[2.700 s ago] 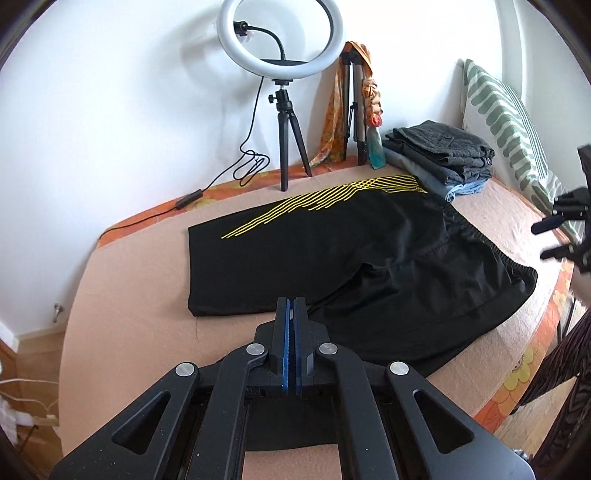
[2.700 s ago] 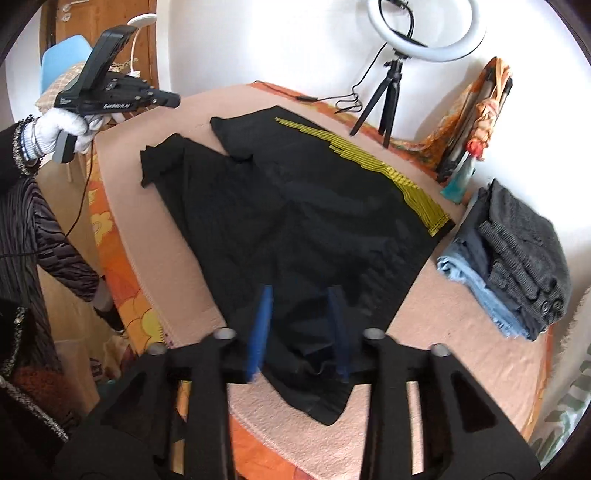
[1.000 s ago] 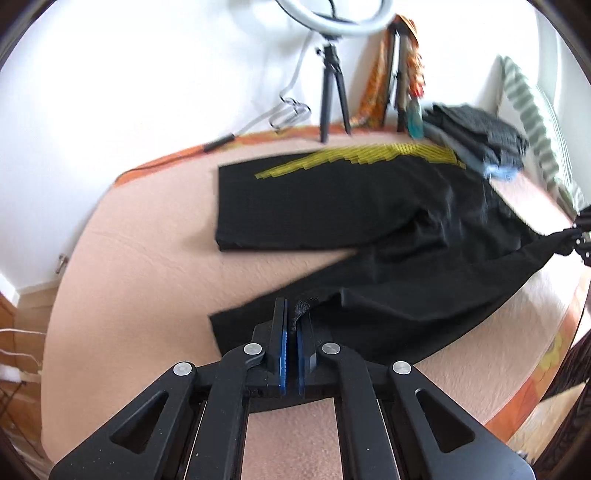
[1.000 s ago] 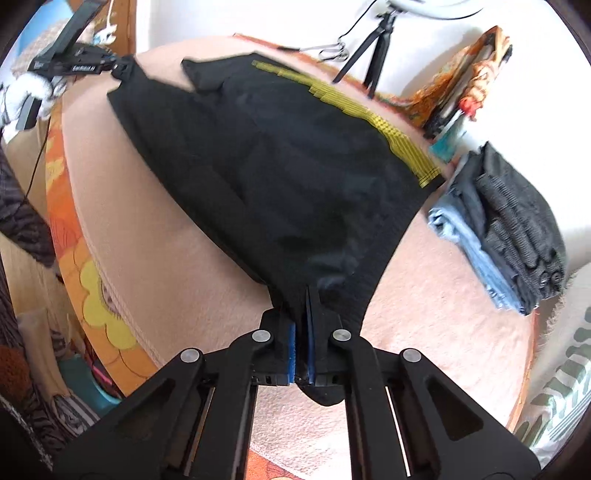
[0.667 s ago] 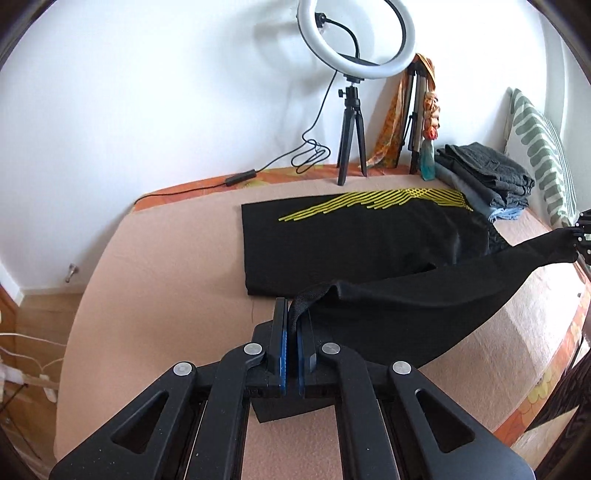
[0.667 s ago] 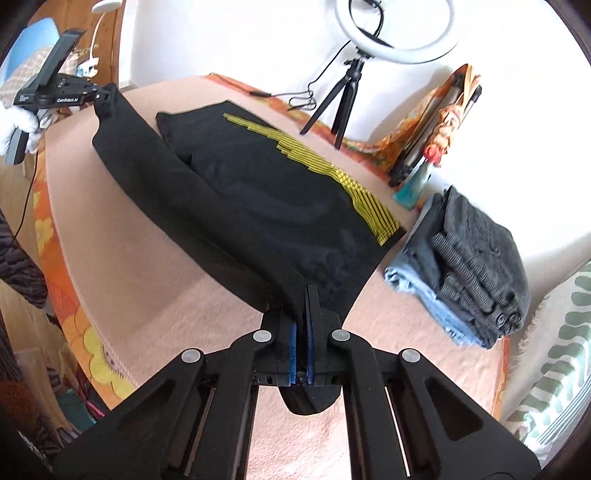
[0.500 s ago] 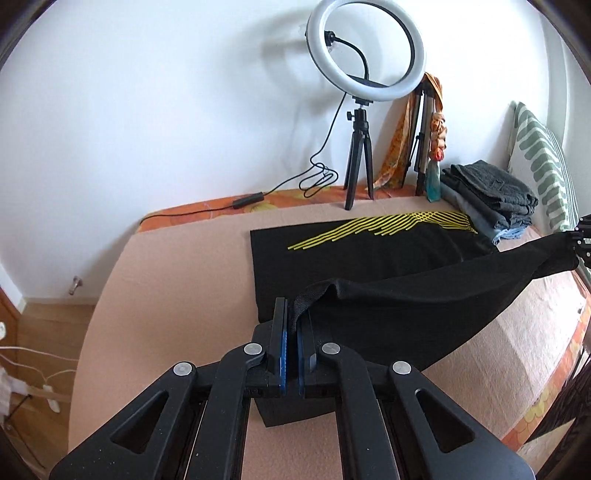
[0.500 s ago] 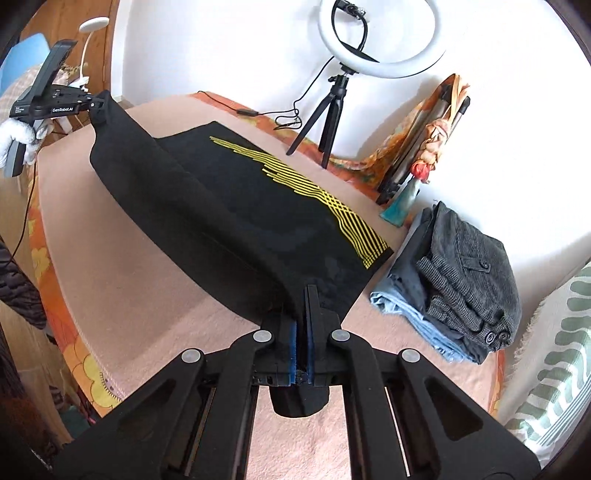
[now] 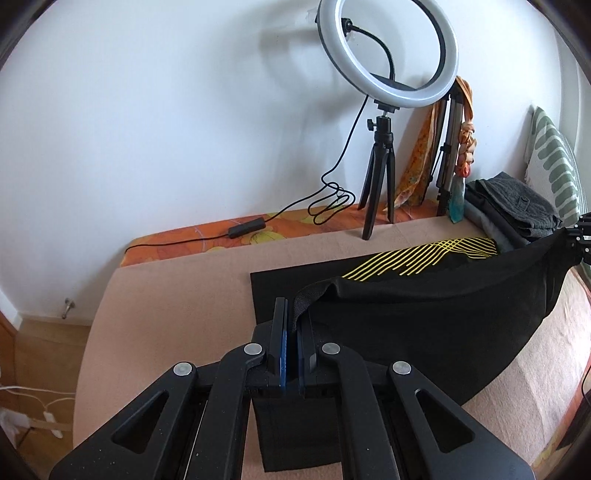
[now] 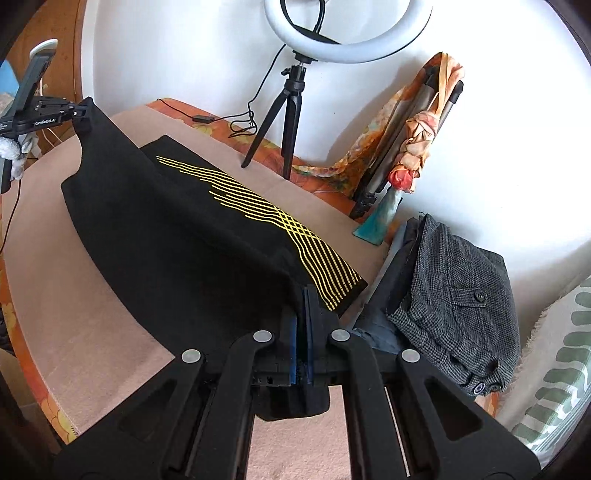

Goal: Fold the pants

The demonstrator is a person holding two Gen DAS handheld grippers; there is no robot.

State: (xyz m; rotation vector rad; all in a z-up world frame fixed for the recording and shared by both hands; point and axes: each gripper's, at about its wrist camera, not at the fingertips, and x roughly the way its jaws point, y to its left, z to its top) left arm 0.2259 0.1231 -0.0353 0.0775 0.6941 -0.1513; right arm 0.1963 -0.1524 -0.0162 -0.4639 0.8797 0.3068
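Pants (image 9: pixel 424 325) edge now higher than before

Left wrist view sits close behind its own black two-finger gripper (image 9: pixel 291 354), facing down across the beige-covered bed (image 9: pixel 177 295) toward the white wall. Right wrist view looks similarly from the opposite end. Both share the white ring light on black tripod (image 9: pixel 388 55) (image 10: pixel 347 33).

1. Ring light (image 9: pixel 388 55) on black tripod (image 9: pixel 380 181), at 12 o'clock by the white wall.
2. Cable with inline switch (image 9: pixel 246 227), trailing toward 10 o'clock over the orange floral sheet (image 9: pixel 207 240).
3. Stack of folded clothes (image 10: pixel 454 295), grey tweed uppermost, at 3 o'clock.
4. Striped green-and-white pillow (image 10: pixel 554 373), at 4 o'clock.
5. Folded stand draped with orange cloth (image 10: pixel 417 147), at 1 o'clock.
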